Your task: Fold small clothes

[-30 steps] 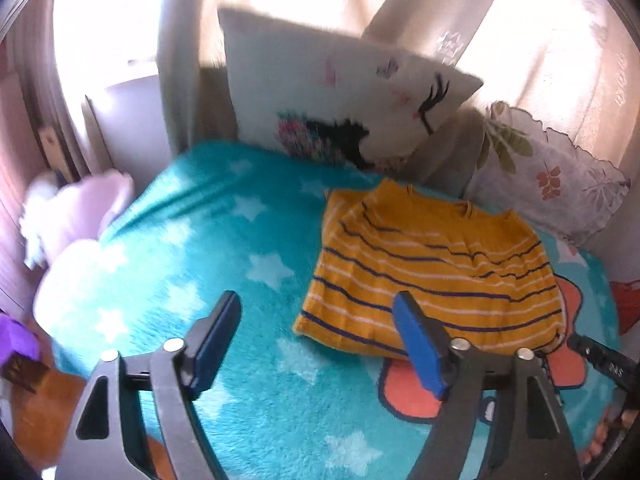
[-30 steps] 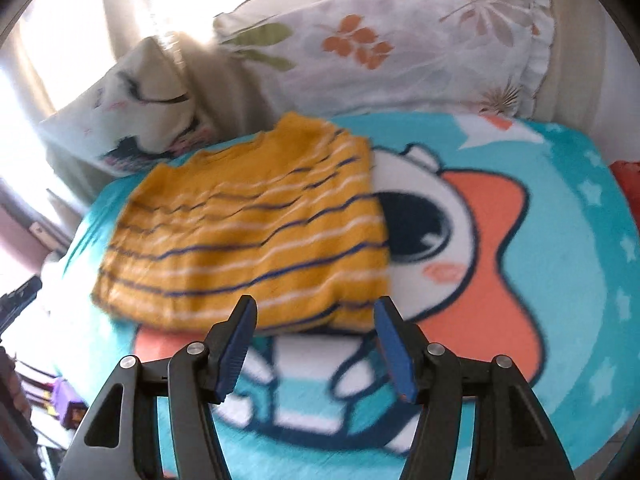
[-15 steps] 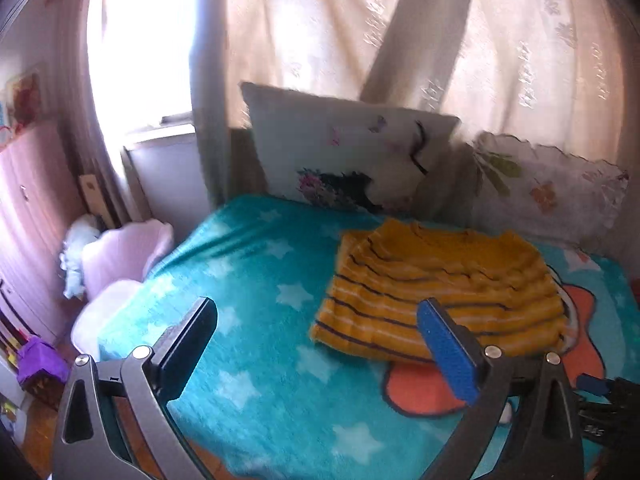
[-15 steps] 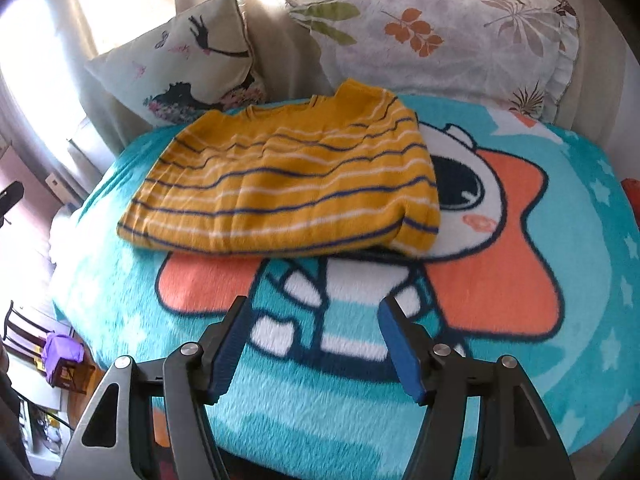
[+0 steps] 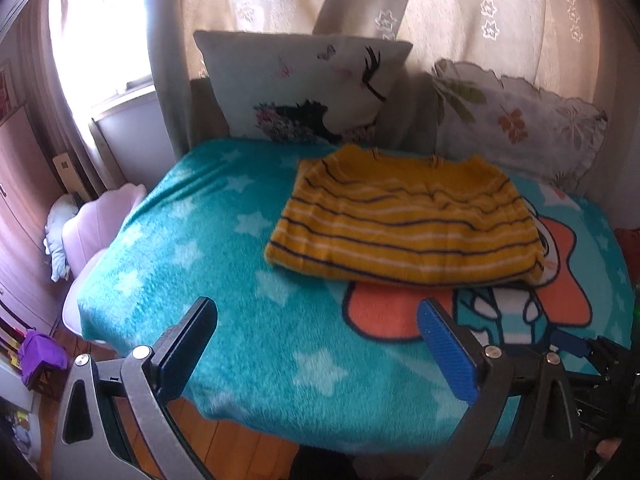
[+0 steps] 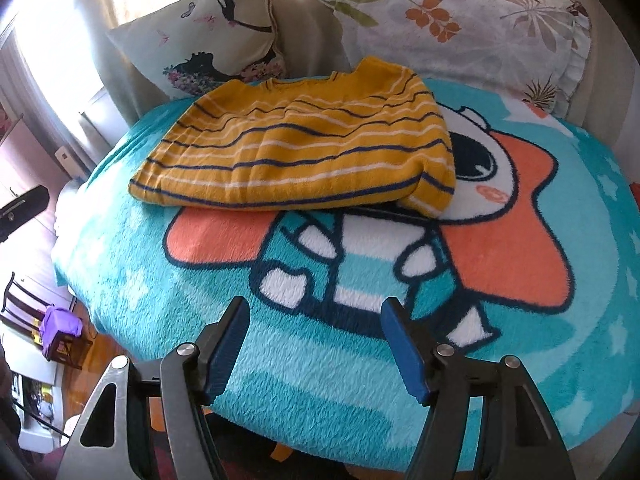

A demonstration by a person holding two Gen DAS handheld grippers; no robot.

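While the sweater lies folded: both tools hang back over the near edge of the blanket (image 6: 280,364), well short of the garment.
Sweater: the yellow striped sweater (image 6: 296,152) rests as a flat rectangle on the far part of the blanket, just in front of the two pillows, its near hem over the orange cartoon patch.
Left gripper: the left gripper (image 5: 316,344) has its jaws spread wide and empty.
Right gripper: the right gripper (image 6: 314,344) is likewise released, nothing between its pads.
Landmarks: the girl-print pillow (image 5: 308,92) stands behind the sweater's left corner, the leaf-print pillow (image 6: 452,28) behind its right.
Step in hand: probably the fold is finished, or one last halving remains.
Doing it well: if halving, pinch both layers at the sweater's two right corners, lift low, carry across, align edges, and release only once flat; the right corner looks bunched and wants smoothing.
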